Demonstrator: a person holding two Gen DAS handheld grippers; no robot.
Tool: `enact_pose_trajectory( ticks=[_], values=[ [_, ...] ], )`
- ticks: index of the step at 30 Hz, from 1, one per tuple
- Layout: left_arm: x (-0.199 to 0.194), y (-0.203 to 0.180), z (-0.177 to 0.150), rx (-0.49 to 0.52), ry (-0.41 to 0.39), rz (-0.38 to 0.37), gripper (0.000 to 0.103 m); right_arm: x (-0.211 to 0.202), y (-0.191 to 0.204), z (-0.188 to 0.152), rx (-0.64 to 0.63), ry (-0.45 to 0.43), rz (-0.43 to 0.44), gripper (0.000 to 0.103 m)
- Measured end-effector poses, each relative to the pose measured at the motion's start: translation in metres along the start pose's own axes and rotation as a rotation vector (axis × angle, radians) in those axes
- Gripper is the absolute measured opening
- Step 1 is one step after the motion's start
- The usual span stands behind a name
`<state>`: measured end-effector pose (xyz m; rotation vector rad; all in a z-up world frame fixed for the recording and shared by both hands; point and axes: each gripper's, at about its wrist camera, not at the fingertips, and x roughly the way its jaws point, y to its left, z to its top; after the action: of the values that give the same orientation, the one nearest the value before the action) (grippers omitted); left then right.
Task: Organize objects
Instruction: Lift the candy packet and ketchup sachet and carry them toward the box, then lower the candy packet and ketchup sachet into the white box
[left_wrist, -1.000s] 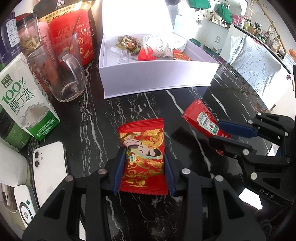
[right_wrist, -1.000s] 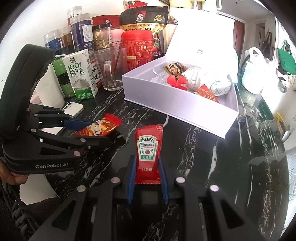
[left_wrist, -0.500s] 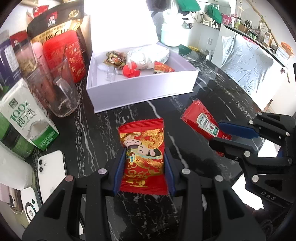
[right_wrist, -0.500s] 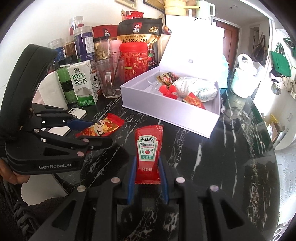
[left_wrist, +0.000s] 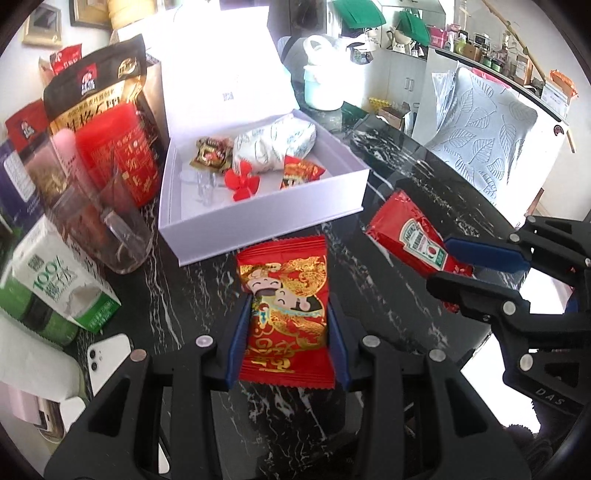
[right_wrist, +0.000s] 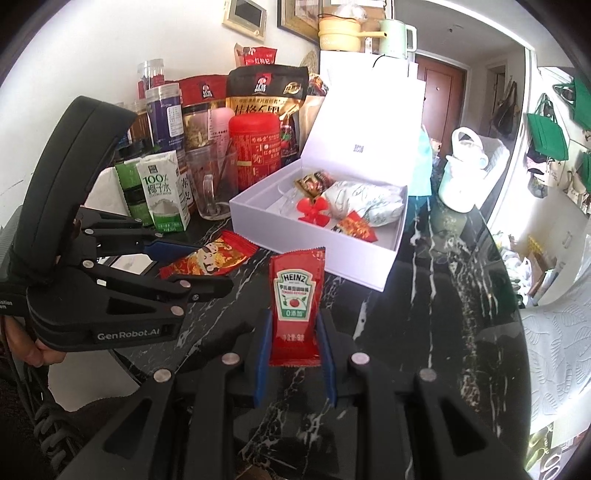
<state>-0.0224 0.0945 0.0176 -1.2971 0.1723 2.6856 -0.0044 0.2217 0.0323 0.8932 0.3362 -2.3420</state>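
My left gripper (left_wrist: 286, 310) is shut on a red and gold candy packet (left_wrist: 286, 314), held above the black marble table. It also shows in the right wrist view (right_wrist: 210, 260). My right gripper (right_wrist: 293, 325) is shut on a red Heinz ketchup sachet (right_wrist: 295, 295), which also shows in the left wrist view (left_wrist: 413, 236). An open white box (left_wrist: 258, 218) lies just ahead of both grippers. It holds a red flower piece (left_wrist: 242, 181), a wrapped white bundle (left_wrist: 273, 144), a brown candy (left_wrist: 210, 155) and a red packet (left_wrist: 299, 173).
Left of the box stand a glass mug (left_wrist: 107, 229), a coconut water carton (left_wrist: 62, 284), a red tin (left_wrist: 118, 155) and an oat bag (left_wrist: 96, 92). A white phone (left_wrist: 107, 354) lies at the near left. The table edge (left_wrist: 491, 206) curves away on the right.
Both grippers have risen and drawn back a little with their packets still held. The box now sits lower and smaller in both views.
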Motion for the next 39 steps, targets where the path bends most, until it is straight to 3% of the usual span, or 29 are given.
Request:
enact_pose_trajectory(
  ticks=[15, 39],
  values=[
    [0.007, 0.007, 0.043, 0.026, -0.030, 0.029, 0.037, 0.002, -0.020, 0.029, -0.015, -0.030, 0.003, 0.024],
    [0.063, 0.036, 0.099, 0.036, 0.009, 0.033, 0.037, 0.064, -0.055, 0.084, -0.030, 0.006, 0.030, 0.024]
  ],
)
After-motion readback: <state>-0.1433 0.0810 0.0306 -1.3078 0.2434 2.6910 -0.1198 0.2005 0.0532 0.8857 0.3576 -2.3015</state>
